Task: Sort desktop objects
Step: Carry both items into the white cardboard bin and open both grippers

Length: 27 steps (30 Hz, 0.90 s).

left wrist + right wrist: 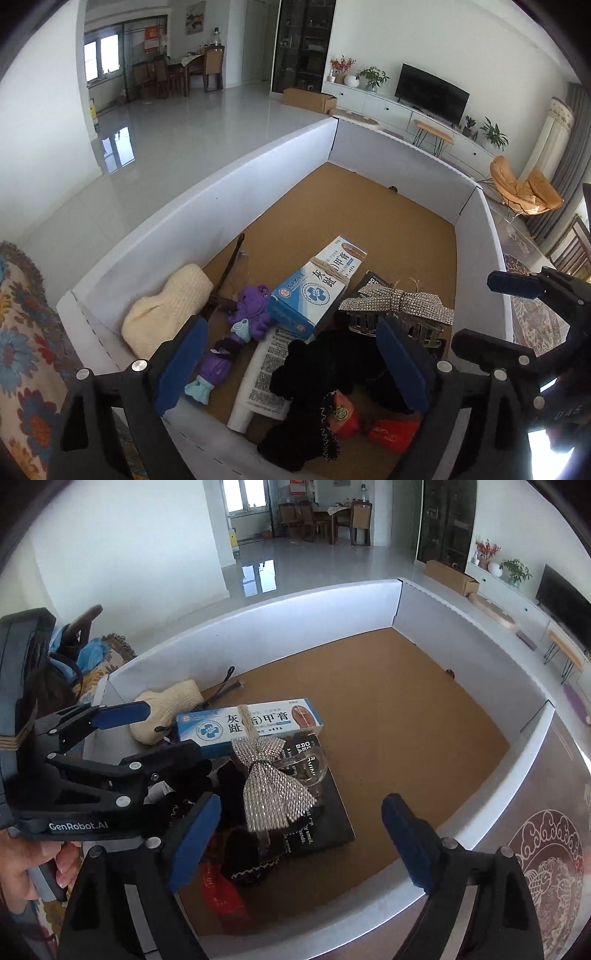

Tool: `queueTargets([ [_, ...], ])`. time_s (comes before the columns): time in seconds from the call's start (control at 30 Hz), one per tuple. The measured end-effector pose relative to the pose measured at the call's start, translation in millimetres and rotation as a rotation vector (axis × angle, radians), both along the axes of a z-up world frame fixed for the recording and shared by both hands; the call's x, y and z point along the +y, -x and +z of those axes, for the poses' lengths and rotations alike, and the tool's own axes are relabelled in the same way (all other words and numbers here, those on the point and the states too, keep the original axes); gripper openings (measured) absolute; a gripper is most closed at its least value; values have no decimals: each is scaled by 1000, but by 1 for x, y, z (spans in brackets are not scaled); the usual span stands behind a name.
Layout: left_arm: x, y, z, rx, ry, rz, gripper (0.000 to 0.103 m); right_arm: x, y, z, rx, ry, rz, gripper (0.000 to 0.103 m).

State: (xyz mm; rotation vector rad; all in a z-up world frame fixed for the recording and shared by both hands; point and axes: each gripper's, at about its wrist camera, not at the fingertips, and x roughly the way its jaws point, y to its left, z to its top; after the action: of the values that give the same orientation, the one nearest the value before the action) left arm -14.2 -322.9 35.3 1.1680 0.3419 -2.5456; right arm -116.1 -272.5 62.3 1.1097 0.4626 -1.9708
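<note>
Both grippers hang over the near left corner of the tray (pixel 424 613), a wide pen with white walls and a brown cork floor, and each one is released, with its blue pads spread wide apart and nothing between them. From its own camera the left gripper (pixel 291 365) looks down on the heap of objects, and the right gripper (pixel 303 845) is over the near wall, just beside it.

All objects lie crowded in this near left corner, and the far half of the cork floor is bare. A black book (pixel 328 812) lies flat under the heap. On it rests a blue and white medicine box (pixel 314 291) with a string tied around it. A cream knitted pouch (pixel 166 310) leans against the left wall. Black fluffy cloth (pixel 317 373) lies nearest to the left gripper, partly over a white tube (pixel 258 384). A silver rhinestone bow clip (pixel 273 794) sits on the book, touching the box. A purple octopus toy (pixel 251 306) lies between the pouch and the box. Two red packets (pixel 391 432) lie at the near wall.
</note>
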Motion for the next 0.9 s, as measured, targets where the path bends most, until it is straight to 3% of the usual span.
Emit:
queueTargets([
  [0.2,27,-4,20,-42,174,201,93,50,5,30,17,71,-109,102],
  [0.3,39,-6,22,-76,177,275,93,72,11,41,4,82,-200,103],
  [0.4,52,-10,20,-102,210,281,93,88,19,44,-10,86,-268,103],
  [0.53,62,-21,19,-76,139,202,93,97,27,47,38,38,-329,103],
  [0.63,59,-26,17,-102,84,205,93,99,32,46,18,27,-333,103],
  [0.83,41,-41,23,-43,28,248,93,78,14,48,49,45,-216,103],
  [0.9,37,-45,26,-28,41,254,93,66,9,41,9,27,-162,103],
])
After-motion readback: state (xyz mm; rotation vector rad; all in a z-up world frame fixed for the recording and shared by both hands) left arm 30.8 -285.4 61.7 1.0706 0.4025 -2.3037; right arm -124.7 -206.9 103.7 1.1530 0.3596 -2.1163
